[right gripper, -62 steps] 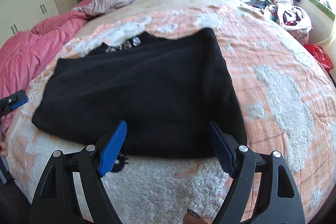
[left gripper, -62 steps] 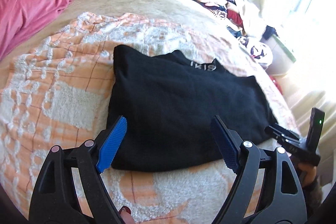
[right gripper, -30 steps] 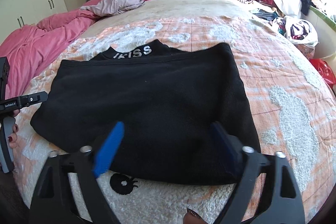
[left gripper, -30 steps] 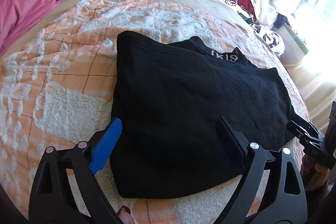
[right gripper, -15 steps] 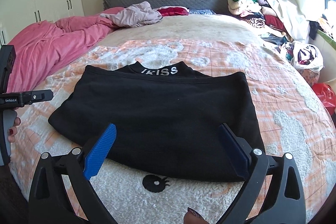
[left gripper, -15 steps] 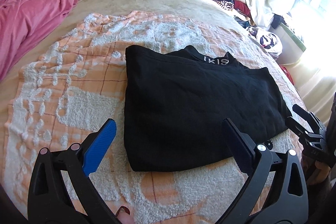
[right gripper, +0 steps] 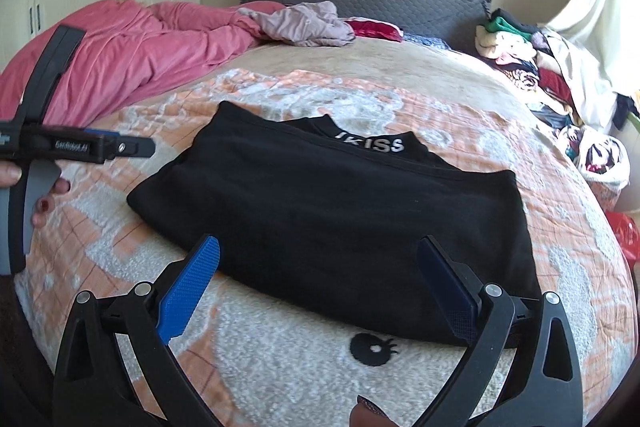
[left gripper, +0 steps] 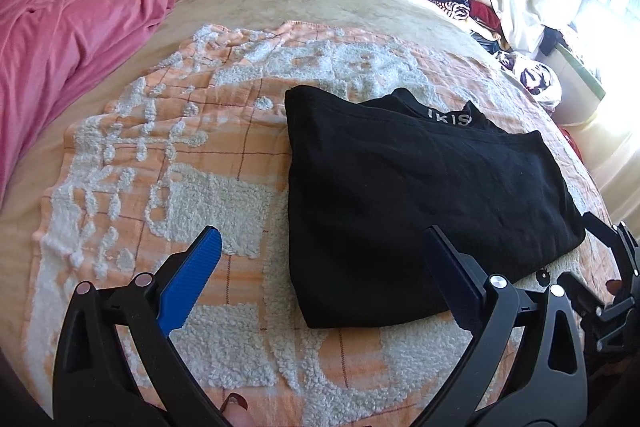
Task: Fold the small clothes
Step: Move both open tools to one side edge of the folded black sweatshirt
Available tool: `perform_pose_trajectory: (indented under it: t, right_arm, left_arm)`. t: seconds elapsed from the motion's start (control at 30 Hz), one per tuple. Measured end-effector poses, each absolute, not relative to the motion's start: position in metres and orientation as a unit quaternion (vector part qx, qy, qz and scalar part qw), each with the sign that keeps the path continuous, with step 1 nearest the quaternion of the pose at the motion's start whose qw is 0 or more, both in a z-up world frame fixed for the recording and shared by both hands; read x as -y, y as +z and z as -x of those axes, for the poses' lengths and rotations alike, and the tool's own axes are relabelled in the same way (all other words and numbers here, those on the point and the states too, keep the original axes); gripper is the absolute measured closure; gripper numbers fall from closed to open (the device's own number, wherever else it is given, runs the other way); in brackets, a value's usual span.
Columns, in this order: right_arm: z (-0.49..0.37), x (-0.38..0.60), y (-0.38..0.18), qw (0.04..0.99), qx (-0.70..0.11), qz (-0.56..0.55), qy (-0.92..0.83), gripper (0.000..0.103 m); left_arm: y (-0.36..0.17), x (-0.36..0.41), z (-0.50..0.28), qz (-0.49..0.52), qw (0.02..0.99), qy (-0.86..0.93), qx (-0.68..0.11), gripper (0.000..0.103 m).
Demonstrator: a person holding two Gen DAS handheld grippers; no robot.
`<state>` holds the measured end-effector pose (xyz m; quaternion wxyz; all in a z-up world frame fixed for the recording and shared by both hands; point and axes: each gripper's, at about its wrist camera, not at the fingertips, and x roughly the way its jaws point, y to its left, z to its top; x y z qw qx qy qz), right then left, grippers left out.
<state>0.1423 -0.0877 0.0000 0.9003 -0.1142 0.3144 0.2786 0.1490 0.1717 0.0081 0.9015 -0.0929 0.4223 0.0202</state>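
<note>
Looking at this, one fold is already in: the black garment (left gripper: 420, 195) lies flat as a neat rectangle on the orange-and-white blanket (left gripper: 168, 155) on the bed, waistband lettering at the far edge. Both the left hand-held gripper (left gripper: 320, 279) and right hand-held gripper (right gripper: 320, 283) hover just off its near edge, jaws wide apart, holding nothing. Next up, I'd guess, is pinching one side and folding it across, grabbing every layer so it doesn't slide apart.

Black garment (left gripper: 416, 195), folded flat on orange-white blanket, waistband w/ white lettering poking out at far edge.
</note>
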Motion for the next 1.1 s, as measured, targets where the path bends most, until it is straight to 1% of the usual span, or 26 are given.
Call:
perform_pose_trajectory:
  t: [0.33,0.57,0.8,1.1]
  right_arm:
    - [-0.121,0.032,-0.016,0.882,-0.311,0.179,0.307,0.005]
    - [-0.115,-0.007,-0.034,0.865,-0.314,0.226,0.319,0.005]
    - [-0.124,-0.043,-0.055,0.854,-0.325,0.267,0.307,0.005]
    - [-0.139,-0.068,-0.066,0.856,-0.316,0.297,0.283,0.005]
  left_arm:
    - [0.01,-0.191,-0.149,0.103,0.902,0.042,-0.417,0.009]
    - [0.005,-0.215,-0.152,0.128,0.897,0.065,-0.418,0.009]
    - [0.002,-0.231,-0.155,0.162,0.893,0.069,-0.414,0.009]
    - [-0.005,-0.242,-0.165,0.172,0.888,0.087,-0.417,0.009]
